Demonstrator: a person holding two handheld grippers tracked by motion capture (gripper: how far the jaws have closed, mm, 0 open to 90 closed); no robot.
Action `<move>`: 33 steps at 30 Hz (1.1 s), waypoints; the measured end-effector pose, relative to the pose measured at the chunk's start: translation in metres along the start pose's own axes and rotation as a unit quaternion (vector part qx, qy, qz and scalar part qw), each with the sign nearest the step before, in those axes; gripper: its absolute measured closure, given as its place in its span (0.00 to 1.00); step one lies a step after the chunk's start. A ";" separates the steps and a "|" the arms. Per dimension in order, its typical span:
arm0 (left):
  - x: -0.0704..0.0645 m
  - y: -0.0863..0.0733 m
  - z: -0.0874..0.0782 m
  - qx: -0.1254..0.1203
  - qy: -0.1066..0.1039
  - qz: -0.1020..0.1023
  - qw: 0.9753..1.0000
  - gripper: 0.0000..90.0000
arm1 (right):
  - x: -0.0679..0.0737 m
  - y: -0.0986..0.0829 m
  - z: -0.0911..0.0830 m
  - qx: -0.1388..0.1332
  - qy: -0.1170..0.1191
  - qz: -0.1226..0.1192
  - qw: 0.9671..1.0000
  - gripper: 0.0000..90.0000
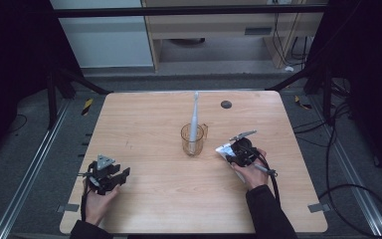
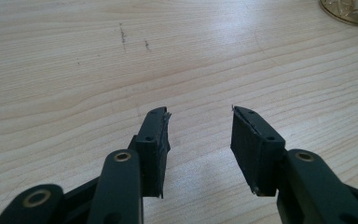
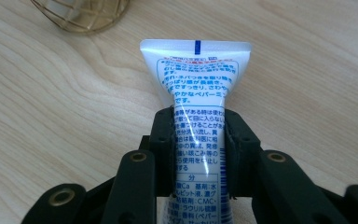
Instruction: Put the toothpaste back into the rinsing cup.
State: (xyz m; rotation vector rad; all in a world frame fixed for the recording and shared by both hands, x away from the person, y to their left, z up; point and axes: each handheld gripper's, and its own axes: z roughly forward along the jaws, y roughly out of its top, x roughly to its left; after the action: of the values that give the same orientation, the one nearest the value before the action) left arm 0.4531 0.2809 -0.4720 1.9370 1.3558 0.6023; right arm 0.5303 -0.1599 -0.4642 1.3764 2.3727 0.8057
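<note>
One right gripper (image 3: 199, 140) clamping toothpaste tube (image 3: 196, 70)

Toothpaste tube's (image 3: 198, 116) lower end cut off by the frame, its sides behind the right gripper (image 3: 199, 140)

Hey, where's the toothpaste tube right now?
The toothpaste tube is clamped between the jaws of the right gripper, on the table's right side in the high view, just right of the glass cup holding the toothbrush.
</note>
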 end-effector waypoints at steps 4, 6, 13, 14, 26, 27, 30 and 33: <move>0.000 0.000 -0.001 0.000 0.000 0.002 1.000 0.62 | -0.001 0.002 -0.013 -0.031 0.009 0.002 0.999 0.77; 0.000 0.000 -0.001 0.000 0.001 0.002 1.000 0.62 | 0.000 0.004 -0.020 -0.049 0.012 -0.001 0.999 0.77; -0.001 0.000 -0.001 -0.002 0.000 0.002 1.000 0.62 | 0.004 0.010 -0.047 -0.121 0.025 -0.002 0.992 0.77; -0.001 0.000 -0.001 -0.002 0.000 0.002 1.000 0.62 | 0.005 0.011 -0.051 -0.132 0.026 -0.002 0.991 0.77; -0.001 0.000 -0.001 -0.003 0.001 -0.001 1.000 0.63 | 0.019 0.029 -0.075 -0.245 0.053 -0.006 0.968 0.77; -0.001 0.000 -0.001 -0.002 0.001 0.000 1.000 0.63 | 0.020 0.031 -0.075 -0.251 0.057 -0.004 0.966 0.77; -0.001 0.000 -0.002 -0.004 0.001 -0.002 1.000 0.63 | 0.027 0.040 -0.073 -0.268 0.065 -0.007 0.961 0.77; 0.000 0.000 -0.002 -0.004 0.000 -0.002 1.000 0.63 | 0.033 0.047 -0.072 -0.280 0.071 -0.008 0.957 0.77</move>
State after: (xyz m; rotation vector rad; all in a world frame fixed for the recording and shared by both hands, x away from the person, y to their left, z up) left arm 0.4517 0.2812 -0.4706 1.9270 1.3553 0.6058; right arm 0.5113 -0.1363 -0.3773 1.0845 2.0071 1.4713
